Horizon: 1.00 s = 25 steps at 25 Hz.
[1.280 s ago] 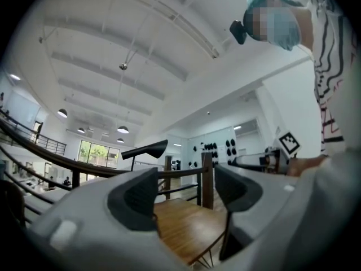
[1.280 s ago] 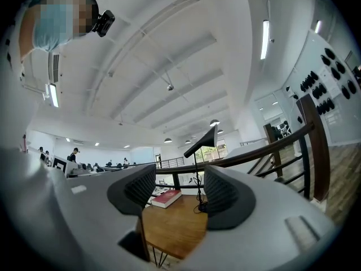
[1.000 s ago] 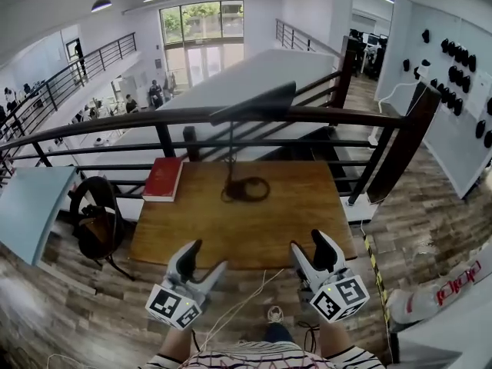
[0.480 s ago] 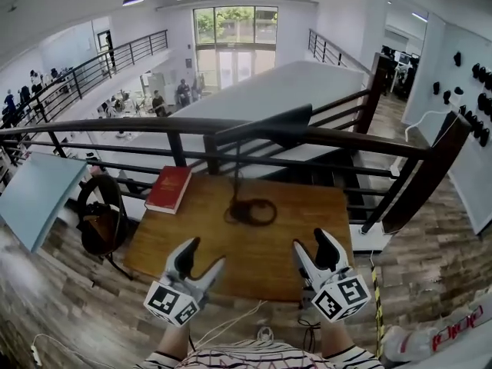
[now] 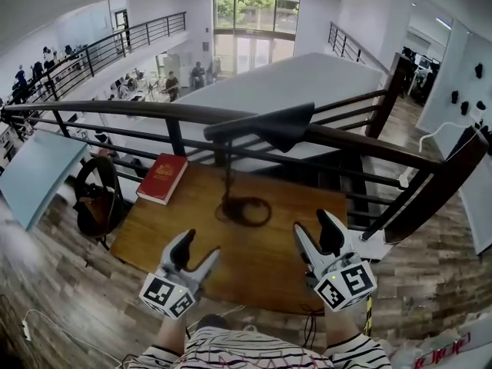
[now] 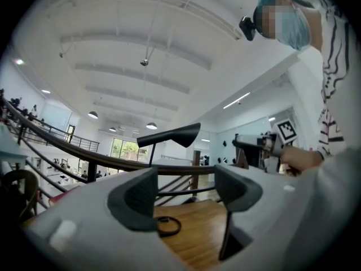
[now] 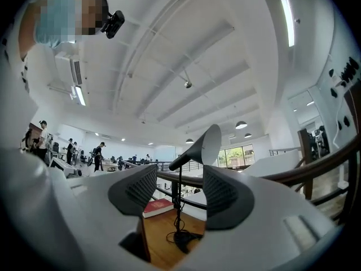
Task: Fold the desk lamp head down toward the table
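Now: lamp head up, both grippers empty

Both tools hover over the near edge of the wooden table (image 5: 269, 261), jaws spread wide with nothing between them: left gripper (image 5: 198, 249), right gripper (image 5: 314, 227). The desk lamp (image 5: 228, 167) stands at the table's far side, near the railing (image 5: 138, 111), its black head (image 5: 277, 124) raised above a ring base (image 5: 244, 211). A good fold probably means one gripper steadying the base while the other presses the head down gently, so the slight lamp doesn't tip. The right gripper view looks into the head's pale open mouth; only the head view shows the red book (image 5: 162, 177) left of the base.
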### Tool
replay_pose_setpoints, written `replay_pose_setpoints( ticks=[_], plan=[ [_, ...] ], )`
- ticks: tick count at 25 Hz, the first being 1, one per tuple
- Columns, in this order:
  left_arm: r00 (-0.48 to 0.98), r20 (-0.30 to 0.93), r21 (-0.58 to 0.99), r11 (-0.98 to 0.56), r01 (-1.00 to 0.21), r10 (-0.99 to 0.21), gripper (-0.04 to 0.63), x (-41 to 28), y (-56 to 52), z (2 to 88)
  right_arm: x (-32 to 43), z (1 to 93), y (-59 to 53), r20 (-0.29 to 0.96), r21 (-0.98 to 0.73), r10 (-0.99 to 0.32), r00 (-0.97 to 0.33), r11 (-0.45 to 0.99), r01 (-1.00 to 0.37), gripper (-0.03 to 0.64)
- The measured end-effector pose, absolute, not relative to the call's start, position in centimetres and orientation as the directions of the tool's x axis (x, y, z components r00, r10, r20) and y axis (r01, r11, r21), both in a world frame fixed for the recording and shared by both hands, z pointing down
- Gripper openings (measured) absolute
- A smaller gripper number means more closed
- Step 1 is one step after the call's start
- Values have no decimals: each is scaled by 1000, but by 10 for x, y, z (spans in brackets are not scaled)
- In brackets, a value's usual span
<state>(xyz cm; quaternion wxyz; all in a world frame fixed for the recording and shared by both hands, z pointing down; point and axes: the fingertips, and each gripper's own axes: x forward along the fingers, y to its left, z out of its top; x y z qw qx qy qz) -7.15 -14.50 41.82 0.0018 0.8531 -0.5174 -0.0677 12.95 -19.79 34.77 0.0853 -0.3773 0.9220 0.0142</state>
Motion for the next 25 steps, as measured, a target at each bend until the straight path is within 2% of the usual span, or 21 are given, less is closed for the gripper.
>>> replay_pose_setpoints(
  ticks=[10,25],
  plan=[
    [473,-78,85,-479,-874,-878,311,-84,-207,431,116,319,-264,-193,58,-694,-694,698,-714,236],
    [580,-62,111,-583,-805,-812,310,-137,-329,432,71,235,-373,-245,252,-770,-589,536,-806,233]
  ],
)
